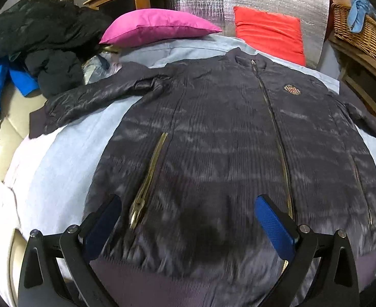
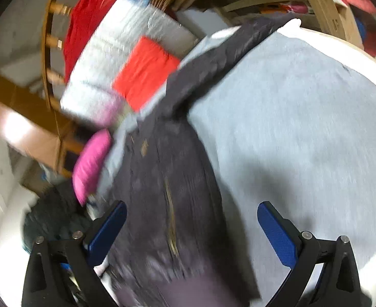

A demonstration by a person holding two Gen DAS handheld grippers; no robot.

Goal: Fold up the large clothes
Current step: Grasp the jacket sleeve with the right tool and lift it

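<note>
A dark jacket [image 1: 226, 133] is spread flat, front up and zipped, on a pale sheet [image 1: 67, 158], sleeves out to either side. The left gripper [image 1: 188, 220] is held wide apart above its hem, gripping nothing. The right gripper [image 2: 191, 226] is likewise spread over the jacket's edge, seemingly without contact; that view is blurred.

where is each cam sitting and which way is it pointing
Left wrist: sits over the hem of the dark grey quilted zip jacket, facing up its front toward the magenta pillow; the open left hand-held gripper shows.
Right wrist: sits at the jacket's hem, rolled and motion-blurred, facing along its side and the light blue bedsheet; the open right hand-held gripper shows.
Shared: jacket, sheet, magenta pillow, red-orange cushion.
</note>
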